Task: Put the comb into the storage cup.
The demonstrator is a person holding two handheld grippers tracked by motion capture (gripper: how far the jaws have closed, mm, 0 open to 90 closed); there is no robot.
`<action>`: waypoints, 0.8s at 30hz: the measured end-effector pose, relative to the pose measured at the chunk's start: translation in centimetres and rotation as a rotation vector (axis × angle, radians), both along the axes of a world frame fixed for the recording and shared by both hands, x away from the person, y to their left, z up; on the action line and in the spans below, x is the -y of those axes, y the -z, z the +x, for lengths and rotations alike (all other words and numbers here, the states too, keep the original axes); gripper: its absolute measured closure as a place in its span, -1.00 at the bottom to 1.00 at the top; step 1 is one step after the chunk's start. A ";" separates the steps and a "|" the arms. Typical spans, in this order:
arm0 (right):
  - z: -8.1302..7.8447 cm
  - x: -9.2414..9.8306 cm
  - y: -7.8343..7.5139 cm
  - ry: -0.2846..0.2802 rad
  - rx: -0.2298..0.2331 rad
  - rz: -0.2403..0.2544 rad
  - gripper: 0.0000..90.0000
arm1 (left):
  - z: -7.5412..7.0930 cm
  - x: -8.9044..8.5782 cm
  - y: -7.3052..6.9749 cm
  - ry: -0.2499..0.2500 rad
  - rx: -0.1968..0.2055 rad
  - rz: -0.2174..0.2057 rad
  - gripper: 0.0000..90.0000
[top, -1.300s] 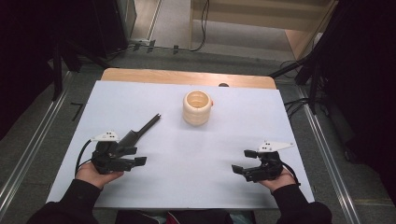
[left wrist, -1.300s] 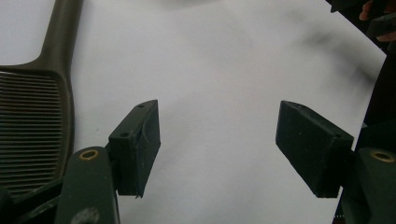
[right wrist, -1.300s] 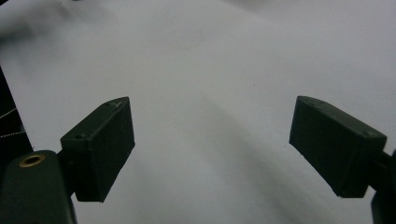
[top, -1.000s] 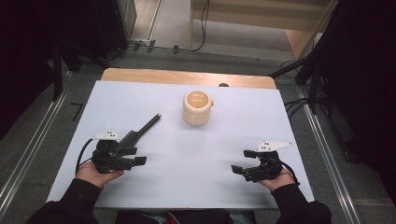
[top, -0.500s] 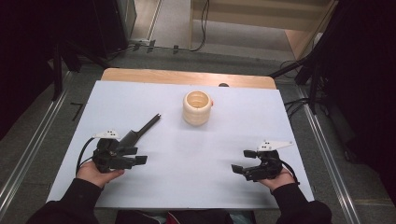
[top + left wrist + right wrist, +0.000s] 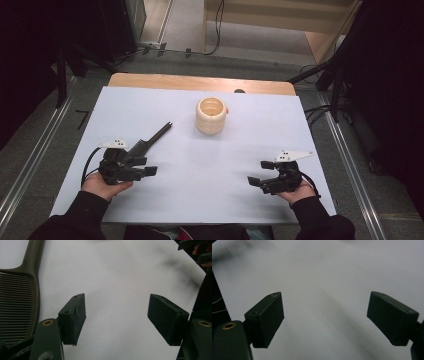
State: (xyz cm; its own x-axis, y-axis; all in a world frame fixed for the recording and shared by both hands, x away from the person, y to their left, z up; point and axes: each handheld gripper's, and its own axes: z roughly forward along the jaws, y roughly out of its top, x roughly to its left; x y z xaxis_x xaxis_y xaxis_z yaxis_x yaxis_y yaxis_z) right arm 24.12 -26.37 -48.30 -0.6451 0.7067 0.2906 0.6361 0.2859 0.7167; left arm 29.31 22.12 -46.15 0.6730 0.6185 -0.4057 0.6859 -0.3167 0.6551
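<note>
Left tool point(image 6: 131, 169): I hold it near the surface's left edge, toward the near corner, jaws spread apart and holding nothing, pointing across the white surface point(image 6: 200, 165).
Right tool point(image 6: 267, 181): I hold it near the right edge, toward the near corner, jaws wide apart, bare surface between them in the right gripper view.
Dark brush-like utensil point(image 6: 145, 144): it lies flat just beside my left tool, on its far side, with its thin handle angled toward the middle of the far edge. In the left gripper view its ribbed head point(image 6: 15, 307) sits outside my left jaw, not between the jaws.
Cream ribbed pot point(image 6: 211, 115): it stands upright near the middle of the far edge, well apart from both tools, mouth open to the top.
Risk, missed grasp: since the utensil lies outside my jaws, closing them now would likely catch nothing or nudge the head aside.
Risk, slipping: the utensil lies flat and low, so my jaw tips may scrape the surface and skid it away.
Risk, tipping: the pot looks light, and a long handle swung in carelessly could knock it over.
</note>
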 end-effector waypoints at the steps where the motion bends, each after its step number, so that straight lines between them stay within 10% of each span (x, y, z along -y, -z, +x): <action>1: 0.0 0.0 0.0 0.001 0.000 0.000 -0.72 | 0.0 0.0 0.0 -0.001 -0.001 0.002 -0.31; 24: 0.0 0.0 0.0 0.000 -0.006 -0.009 -0.72 | 0.7 -0.2 -0.5 -0.079 0.004 0.028 -0.31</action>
